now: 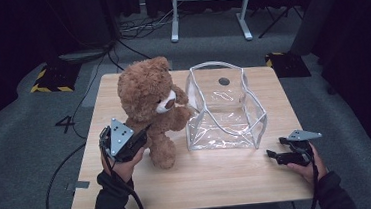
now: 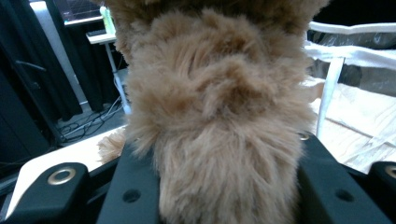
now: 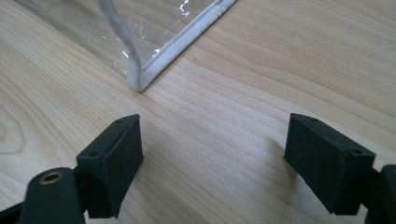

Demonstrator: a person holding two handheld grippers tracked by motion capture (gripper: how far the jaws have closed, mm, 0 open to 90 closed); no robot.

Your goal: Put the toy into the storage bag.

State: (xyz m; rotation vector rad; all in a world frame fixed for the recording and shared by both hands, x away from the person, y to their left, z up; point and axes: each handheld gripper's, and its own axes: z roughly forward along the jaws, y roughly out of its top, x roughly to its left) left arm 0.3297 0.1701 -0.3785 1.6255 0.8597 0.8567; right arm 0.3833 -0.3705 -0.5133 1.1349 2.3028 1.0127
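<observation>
A brown teddy bear (image 1: 149, 107) stands upright left of centre in the high view, on the wooden surface (image 1: 214, 175). The left claw (image 1: 143, 134) pinches the bear's body from the lower left; in the left gripper view its fur (image 2: 215, 121) bulges between the two black jaws. Just right of the bear sits a clear plastic bag (image 1: 224, 106) with white trim, open at the top. At the lower right, the right claw (image 3: 212, 163) hovers spread wide over bare wood, near the bag's corner (image 3: 140, 84).
</observation>
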